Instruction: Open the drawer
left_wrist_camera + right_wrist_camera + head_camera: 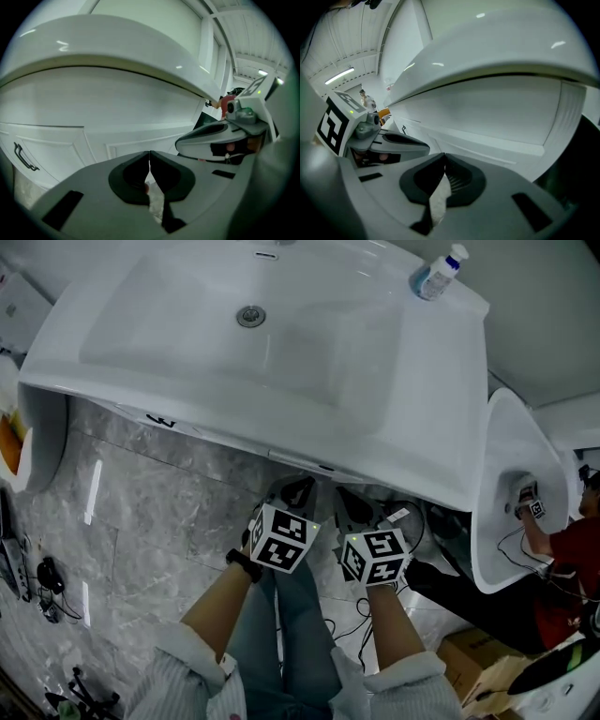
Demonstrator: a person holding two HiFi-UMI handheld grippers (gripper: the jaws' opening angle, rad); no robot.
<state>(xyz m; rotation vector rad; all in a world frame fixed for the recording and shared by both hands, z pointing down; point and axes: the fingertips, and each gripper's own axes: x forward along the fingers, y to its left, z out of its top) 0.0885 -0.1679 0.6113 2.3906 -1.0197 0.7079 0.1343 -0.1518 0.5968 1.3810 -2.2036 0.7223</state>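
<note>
A white vanity cabinet carries a wide sink (281, 381). Its flat white drawer front (112, 105) fills the space under the rim in the left gripper view and appears again as a white drawer front (487, 110) in the right gripper view. A slim metal handle (302, 461) shows under the front edge. My left gripper (294, 493) and right gripper (351, 508) hang side by side just below that edge, short of the front. The left gripper (149, 153) is shut, and so is the right gripper (444, 155), both empty.
A dark curved handle (23, 158) sits on a lower panel at the left. A soap bottle (439, 272) stands on the sink's back right corner. Another white basin (511, 484) stands to the right, with a person in red (574, 559) beside it. Cables (47, 582) lie on the marble floor.
</note>
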